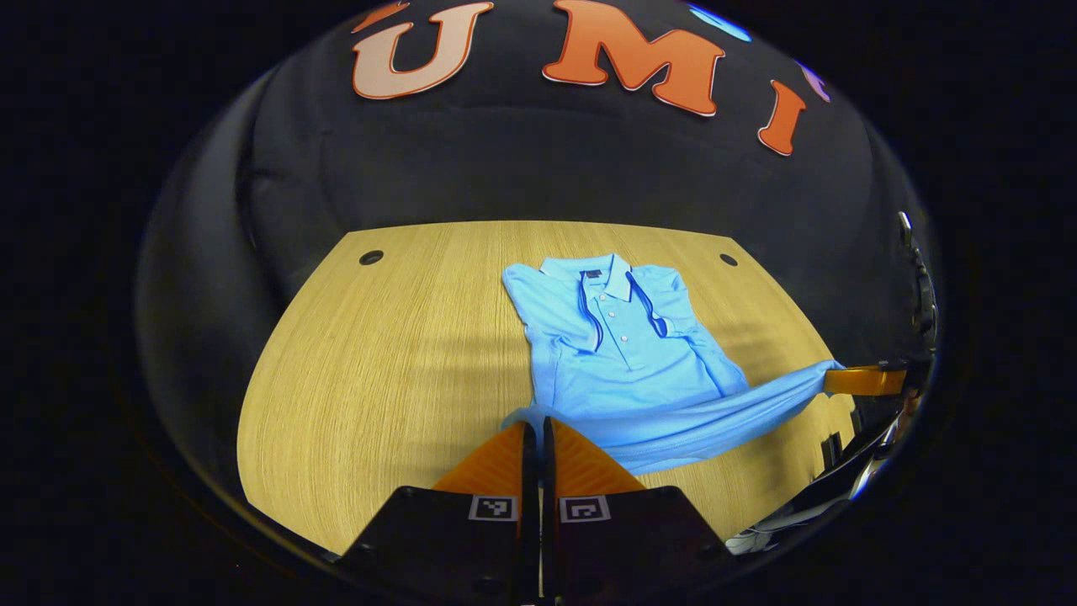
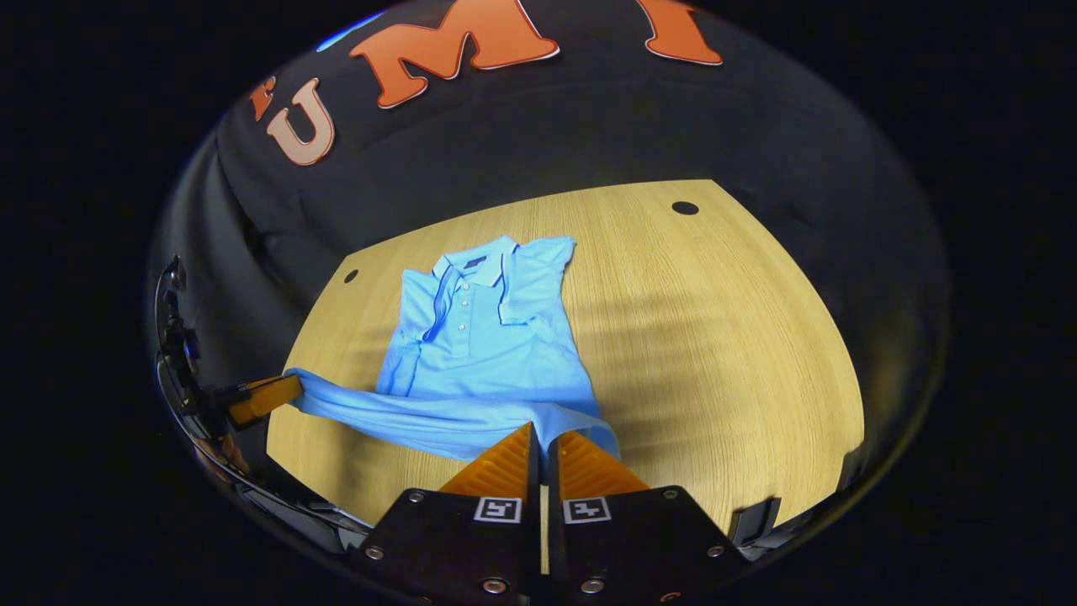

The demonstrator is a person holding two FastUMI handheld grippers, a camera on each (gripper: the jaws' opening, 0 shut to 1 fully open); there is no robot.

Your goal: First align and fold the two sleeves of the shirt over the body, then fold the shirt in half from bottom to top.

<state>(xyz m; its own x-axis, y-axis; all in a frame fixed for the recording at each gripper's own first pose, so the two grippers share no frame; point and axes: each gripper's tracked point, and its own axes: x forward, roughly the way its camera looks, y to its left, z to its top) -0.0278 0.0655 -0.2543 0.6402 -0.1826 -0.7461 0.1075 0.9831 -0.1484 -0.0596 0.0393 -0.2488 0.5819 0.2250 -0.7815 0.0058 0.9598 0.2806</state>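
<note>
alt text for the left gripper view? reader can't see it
The left gripper is shut on the bottom hem of a light blue polo shirt lying on a wooden table. The right gripper pinches the hem's other corner at the right edge, lifting it off the table. Both sleeves are already folded over the body, collar at the far end.

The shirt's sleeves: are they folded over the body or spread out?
Folded. On the shirt both sleeves lie across the chest beside the buttons, while the left gripper and right gripper pinch its hem.

txt: none legible | shirt neck tag: too small to read
</note>
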